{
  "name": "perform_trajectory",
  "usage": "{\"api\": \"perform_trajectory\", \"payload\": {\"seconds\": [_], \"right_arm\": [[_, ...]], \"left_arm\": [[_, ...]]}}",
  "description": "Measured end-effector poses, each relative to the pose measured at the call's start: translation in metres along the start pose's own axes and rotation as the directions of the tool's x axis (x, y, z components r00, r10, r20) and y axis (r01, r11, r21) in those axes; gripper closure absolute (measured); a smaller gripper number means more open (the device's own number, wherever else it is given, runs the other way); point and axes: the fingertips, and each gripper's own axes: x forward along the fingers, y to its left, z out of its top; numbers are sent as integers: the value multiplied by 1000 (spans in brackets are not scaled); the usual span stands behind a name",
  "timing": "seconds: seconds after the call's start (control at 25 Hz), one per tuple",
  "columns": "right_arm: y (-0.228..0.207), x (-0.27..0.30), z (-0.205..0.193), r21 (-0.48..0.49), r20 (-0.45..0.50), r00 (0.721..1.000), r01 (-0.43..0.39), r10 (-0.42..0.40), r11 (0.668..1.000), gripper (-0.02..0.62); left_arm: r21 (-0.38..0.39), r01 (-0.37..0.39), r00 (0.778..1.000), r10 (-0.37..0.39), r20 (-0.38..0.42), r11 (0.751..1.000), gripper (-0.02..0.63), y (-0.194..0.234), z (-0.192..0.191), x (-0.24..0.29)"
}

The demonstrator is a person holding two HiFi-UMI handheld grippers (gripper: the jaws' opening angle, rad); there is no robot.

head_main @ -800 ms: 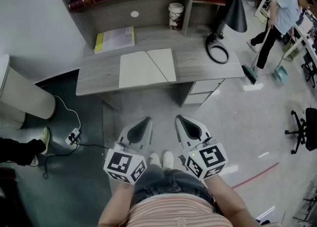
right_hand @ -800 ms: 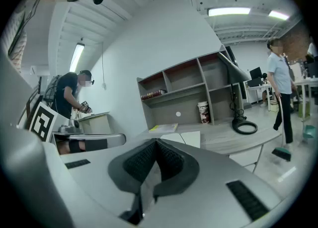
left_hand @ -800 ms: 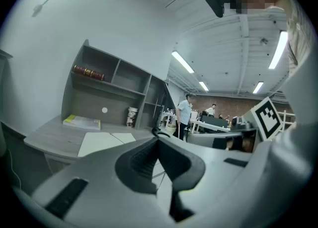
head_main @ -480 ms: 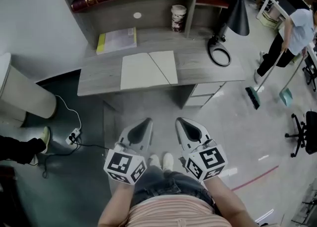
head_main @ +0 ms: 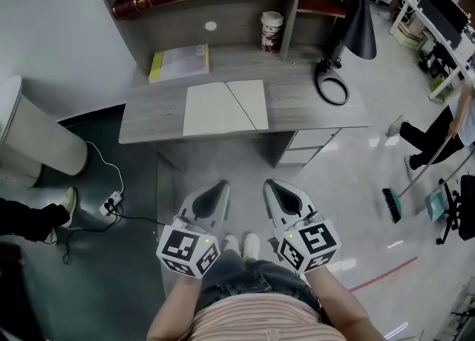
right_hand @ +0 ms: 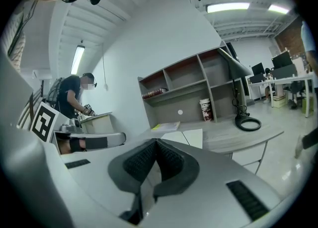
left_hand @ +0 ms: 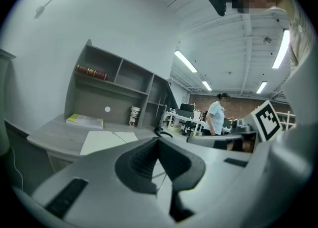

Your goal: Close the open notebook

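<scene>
Left gripper [head_main: 220,183], right gripper [head_main: 269,183]: jaws closed tip to tip, nothing held; both positioned side by side, well apart from desk [head_main: 319,113]. Notebook [head_main: 225,108] laid open, flat, near desk front edge.

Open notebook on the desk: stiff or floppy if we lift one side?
Likely floppy: the notebook lies flat and thin, so a lifted side would probably bend. One leaf shows a slanted edge, so loose pages may fan. Probably light, so it may slide on the desk.
</scene>
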Motion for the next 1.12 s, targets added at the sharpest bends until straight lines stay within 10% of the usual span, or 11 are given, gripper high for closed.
{"api": "perform_trajectory", "payload": {"seconds": [1.12], "right_arm": [[-28,62,11,62,-31,999,-26,28,998,588]], "left_arm": [[-15,-49,999,49,1,999,595,58,19,46]]}}
